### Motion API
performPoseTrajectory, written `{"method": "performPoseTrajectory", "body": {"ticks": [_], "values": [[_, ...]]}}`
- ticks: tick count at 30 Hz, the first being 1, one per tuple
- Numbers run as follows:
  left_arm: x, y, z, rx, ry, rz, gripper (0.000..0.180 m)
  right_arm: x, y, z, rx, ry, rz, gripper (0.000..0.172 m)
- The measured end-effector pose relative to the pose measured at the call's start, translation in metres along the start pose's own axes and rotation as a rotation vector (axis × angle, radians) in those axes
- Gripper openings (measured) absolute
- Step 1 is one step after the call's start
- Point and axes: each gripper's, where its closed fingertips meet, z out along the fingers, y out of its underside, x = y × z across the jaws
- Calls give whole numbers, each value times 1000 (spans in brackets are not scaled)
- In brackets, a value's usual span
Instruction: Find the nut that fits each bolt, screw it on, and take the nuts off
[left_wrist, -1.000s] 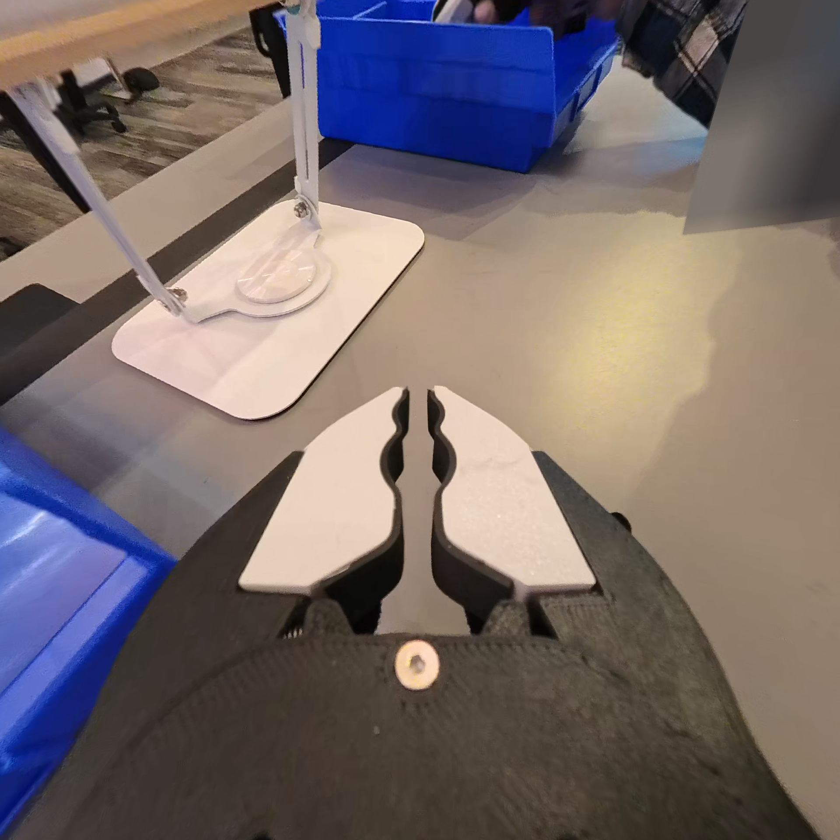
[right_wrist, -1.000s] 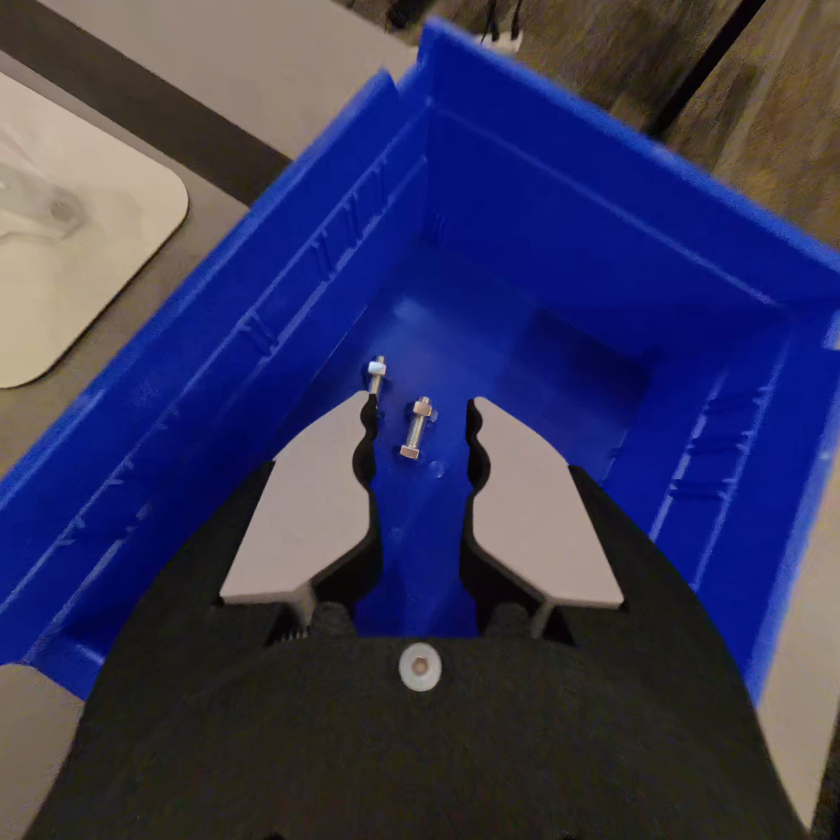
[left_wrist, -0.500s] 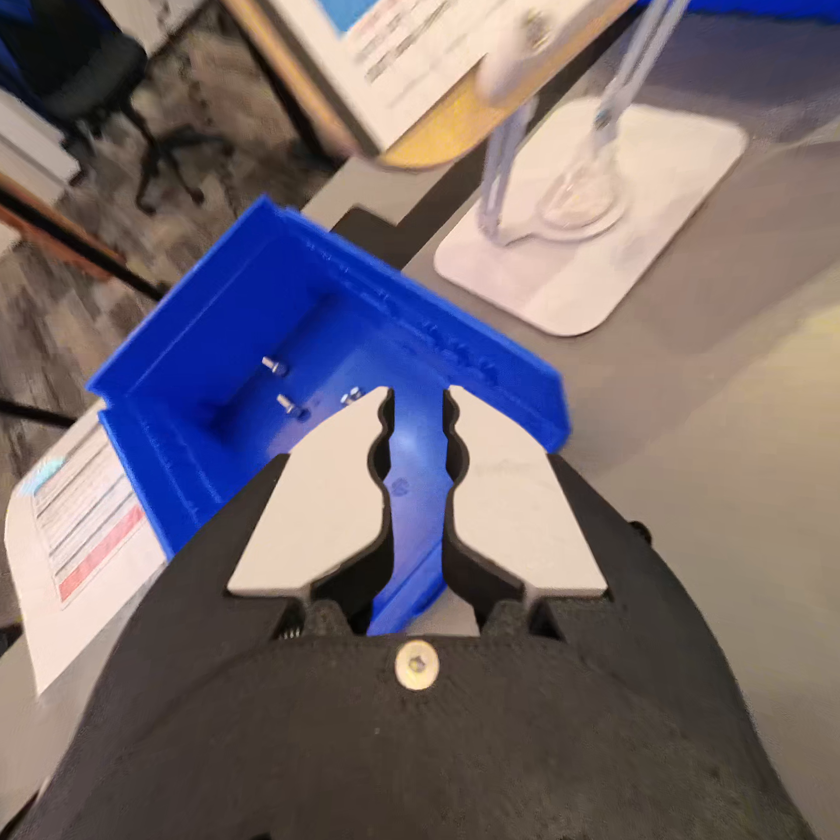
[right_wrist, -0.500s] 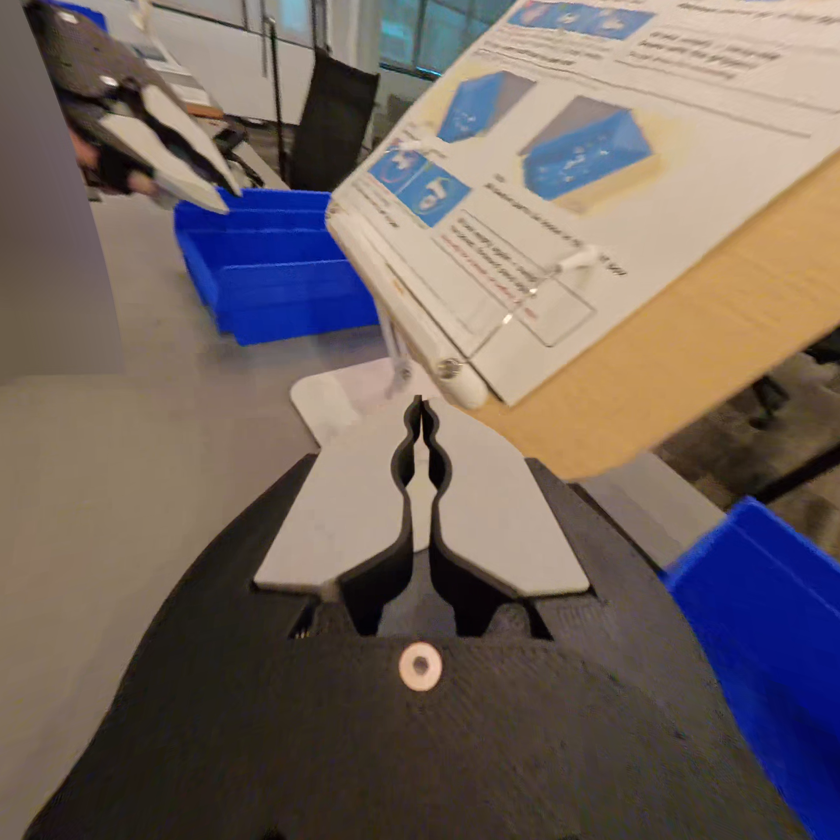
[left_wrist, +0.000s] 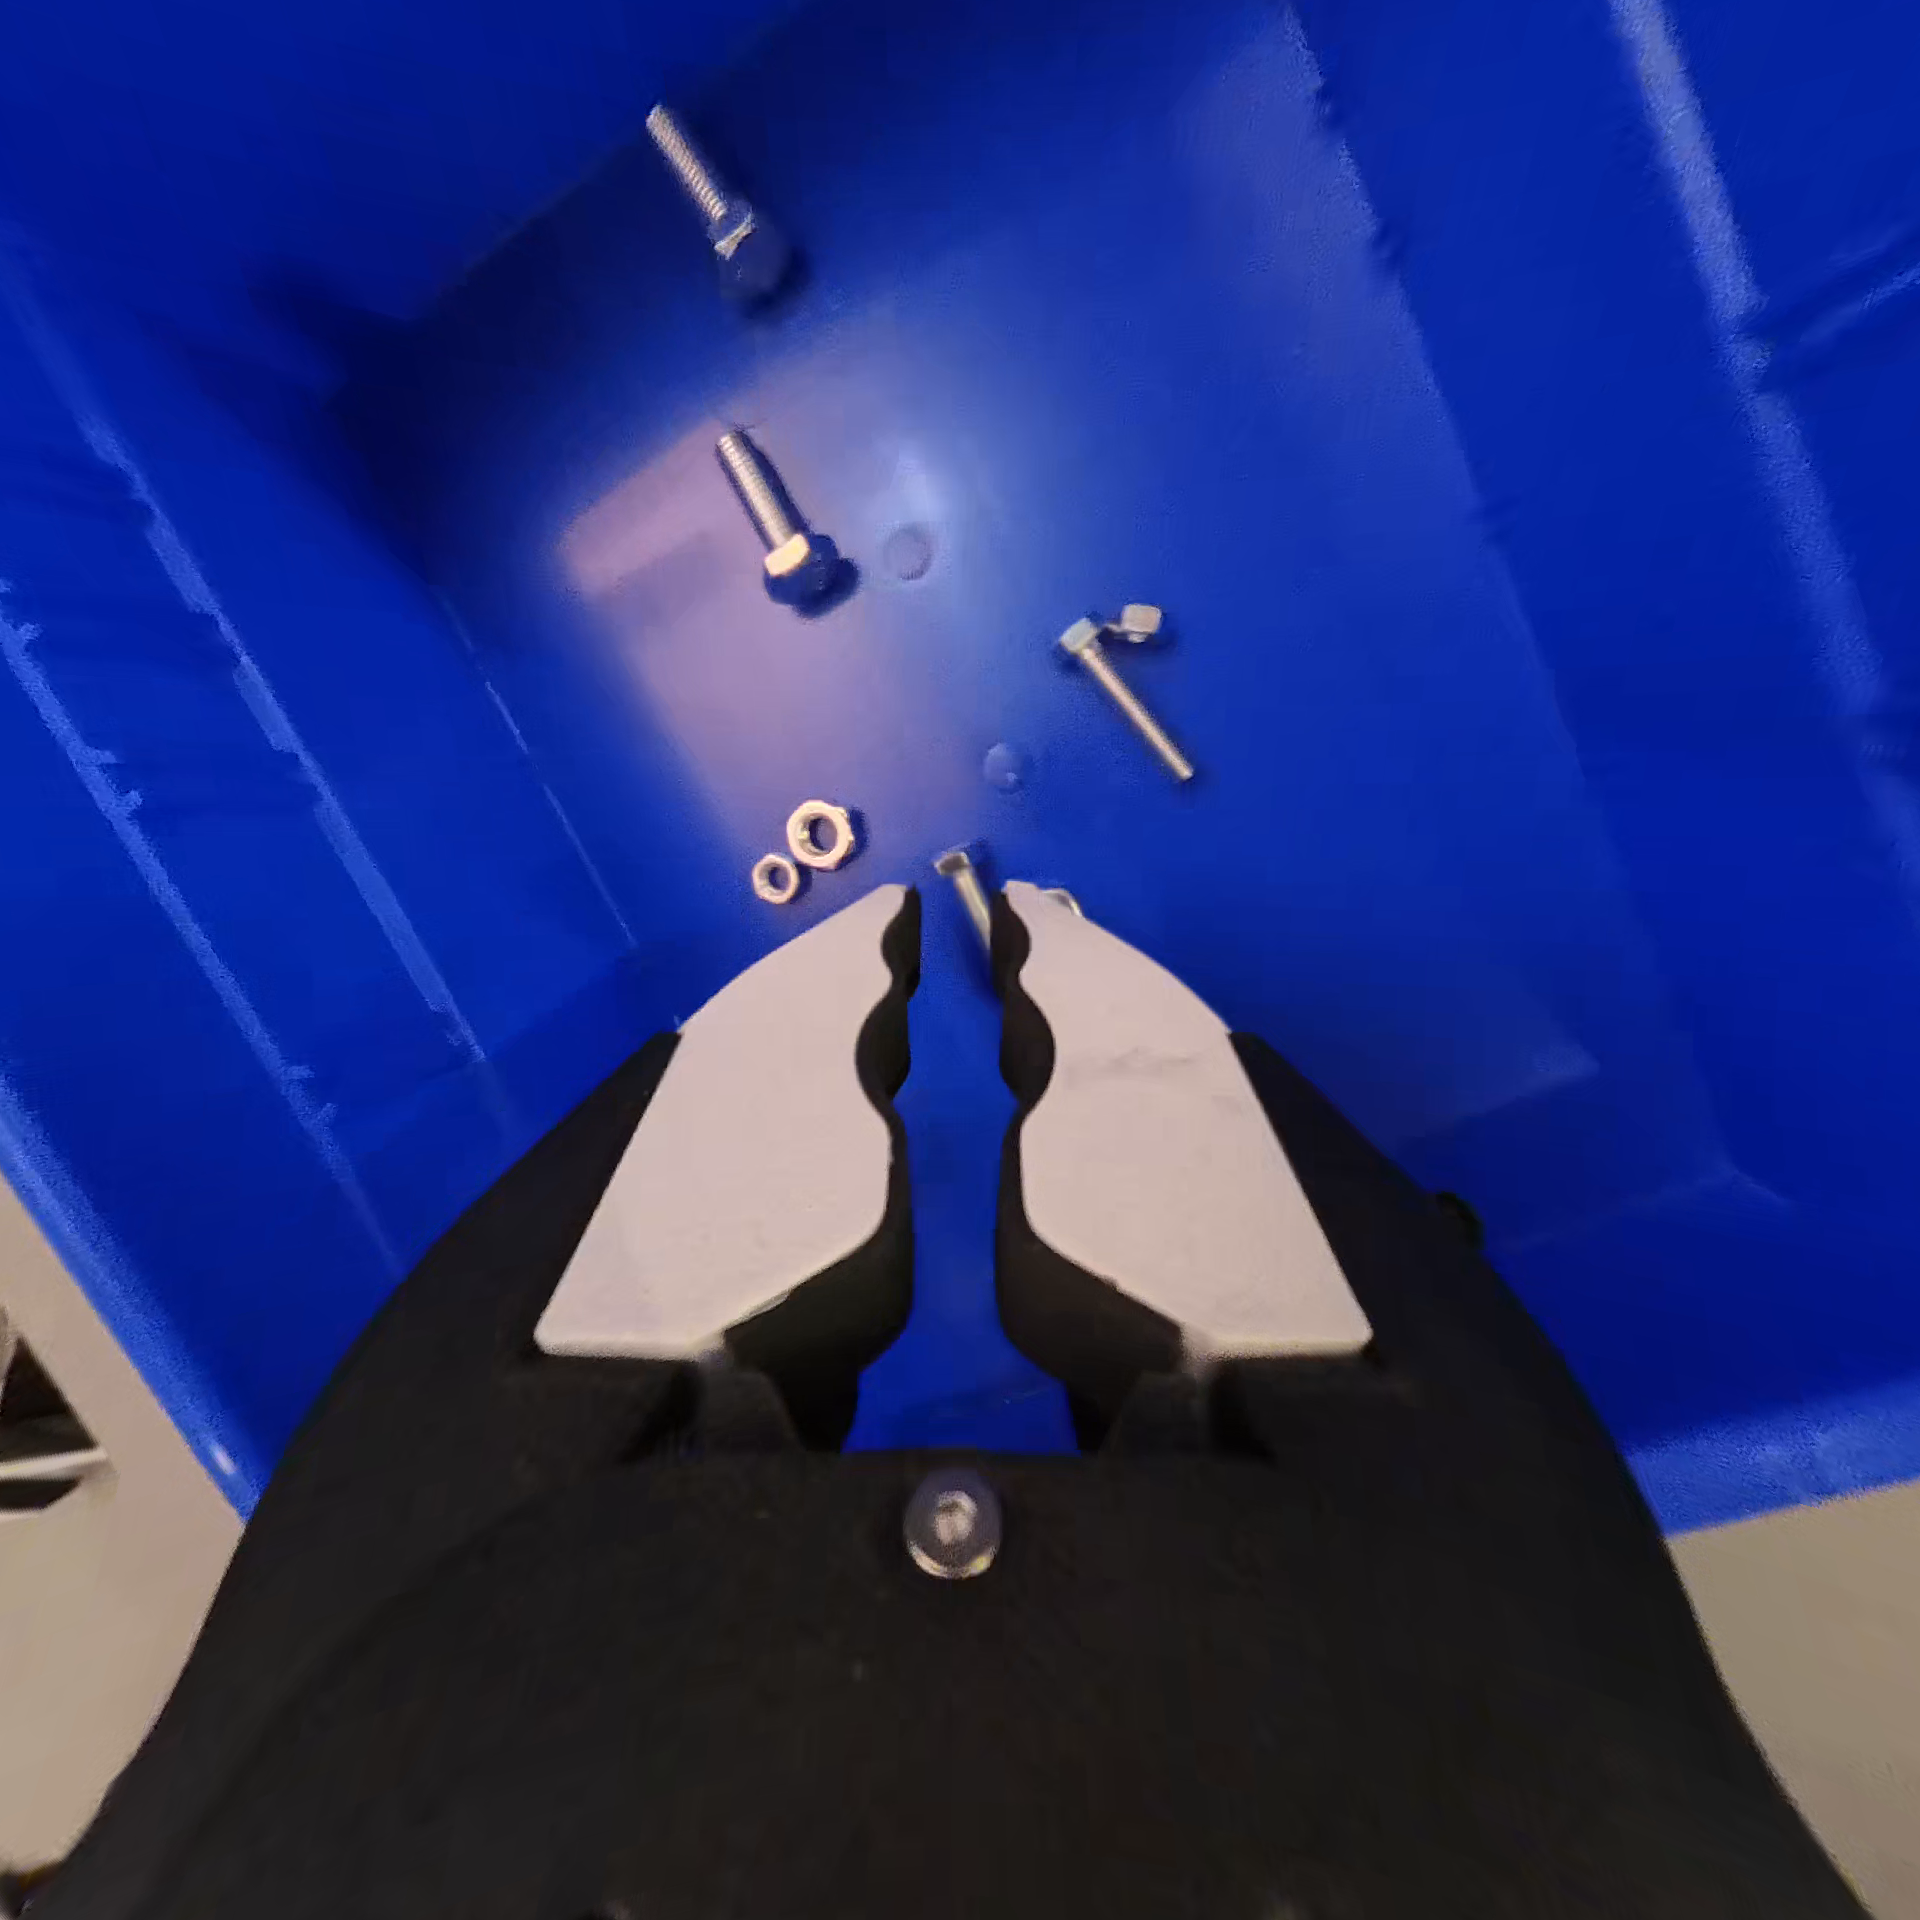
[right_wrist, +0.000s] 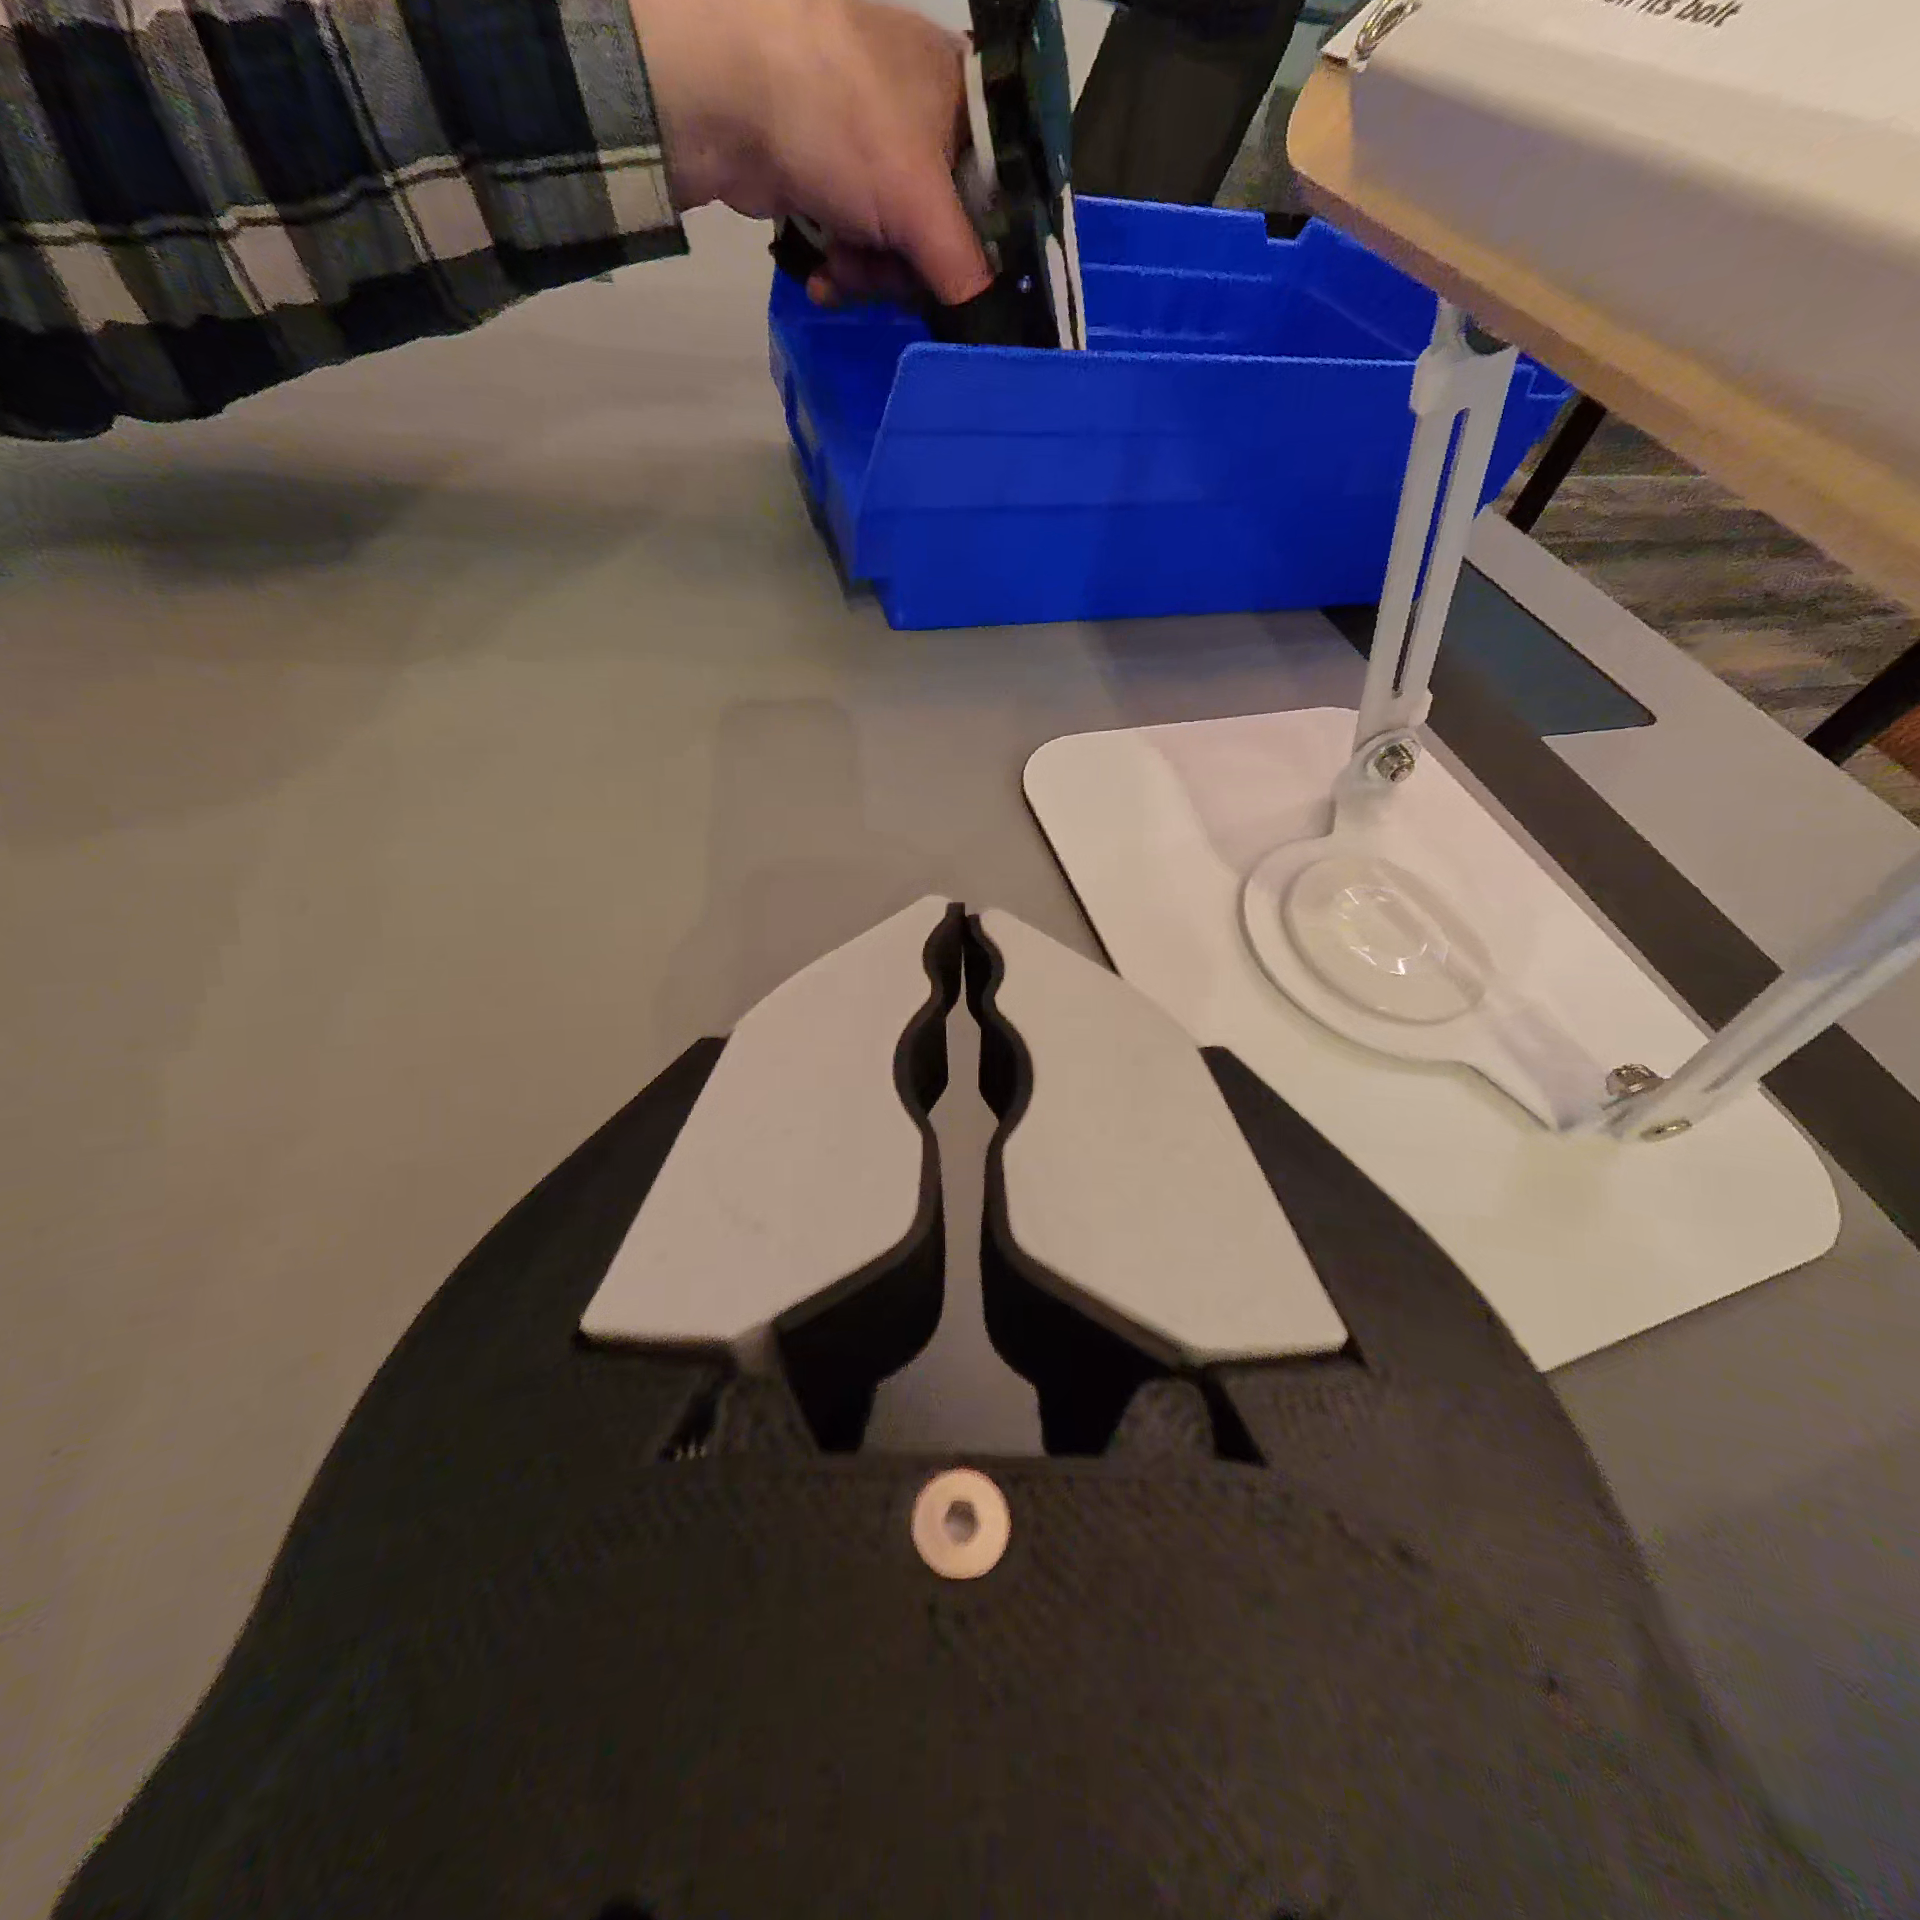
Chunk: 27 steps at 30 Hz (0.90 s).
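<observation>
**Four bolts, three loose nuts in blue bin; L claw poised over one bolt**

Four bolts lie on the floor of the blue bin, seen from the L wrist cam. Nearest is a small bolt, head pointing away, shank running back between the fingertips of the left gripper. Its jaws stand a little apart; the bolt lies close along the right-hand fingertip, w/ blue showing between it and the other tip. Can't tell if either pad touches it, so it doesn't read as gripped. A bit of metal peeks out just behind that right tip, too hidden to name.

Just left of the fingertips: two loose nuts, touching, larger nut and smaller nut. To the right & farther in, a long thin bolt lies slantwise, w/ a third nut right at its head. Toward the middle sits a thicker hex bolt, and near the far wall another threaded bolt.

From the R cam: right gripper hangs over the grey table, tips pressed together, nothing between them. Beside it a white stand base carries a tilted board w/ a printed sheet. Across the table the bin shows again, and a hand in a plaid sleeve dips the other gripper down into it.
</observation>
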Motion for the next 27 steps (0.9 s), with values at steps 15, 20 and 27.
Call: {"method": "performPoseTrajectory", "body": {"ticks": [15, 20, 27], "values": [[7, -1, 21, -114, 35, -25, 10, -4, 10, 4, -16, -47, 32, 0], [5, -7, 25, -63, 74, -55, 5, -7, 10, 4, -21, -54, 22, 0], [5, -18, -19, 83, 11, 26, 5, -7, 11, 5, -24, -56, 16, 0]]}}
